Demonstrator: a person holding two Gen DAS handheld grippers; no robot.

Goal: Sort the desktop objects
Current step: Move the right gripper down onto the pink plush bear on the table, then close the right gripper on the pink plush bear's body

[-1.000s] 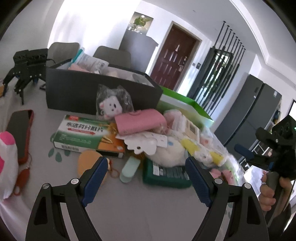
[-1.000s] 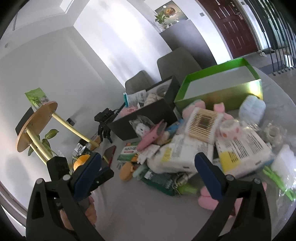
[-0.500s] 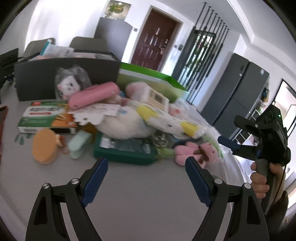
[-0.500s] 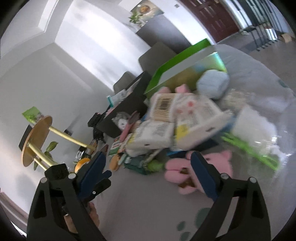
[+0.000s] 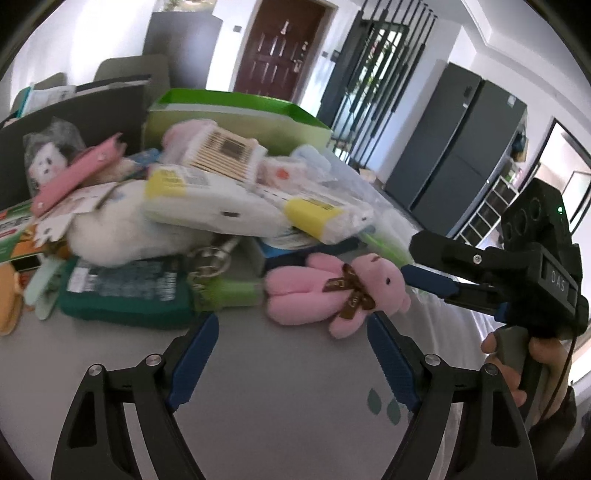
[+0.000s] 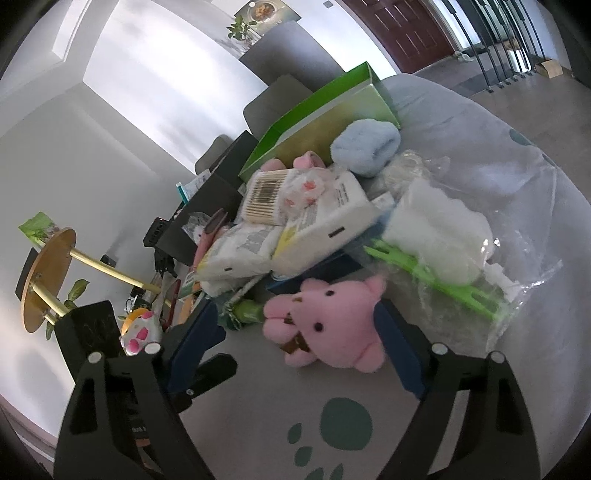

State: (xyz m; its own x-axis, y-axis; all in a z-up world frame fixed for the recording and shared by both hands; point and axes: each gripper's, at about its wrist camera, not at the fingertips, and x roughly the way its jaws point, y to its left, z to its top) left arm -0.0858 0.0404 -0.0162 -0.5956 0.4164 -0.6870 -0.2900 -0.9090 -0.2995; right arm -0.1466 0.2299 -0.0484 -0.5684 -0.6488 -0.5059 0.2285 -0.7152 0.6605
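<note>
Right gripper [image 6: 301,339] jaws wide — straddling pink bear [image 6: 328,326].

Place: a home, probably a dining area
Landmark: grey table [image 5: 280,373]; upholstered chairs [image 5: 129,68] behind it
Beyond the table: dark red panelled door [image 5: 275,50]; black fridge [image 5: 454,144] to its right
Wall: framed picture [image 6: 264,11]; houseplant [image 6: 242,27] beneath

Room behind the cluttered table

A dark red door [image 5: 275,48] stands at the back, black vertical bars [image 5: 364,74] to its right, then a dark tall fridge [image 5: 458,144]. A round wooden side table [image 6: 46,275] on gold legs stands beside a grey chair [image 6: 275,99].
</note>
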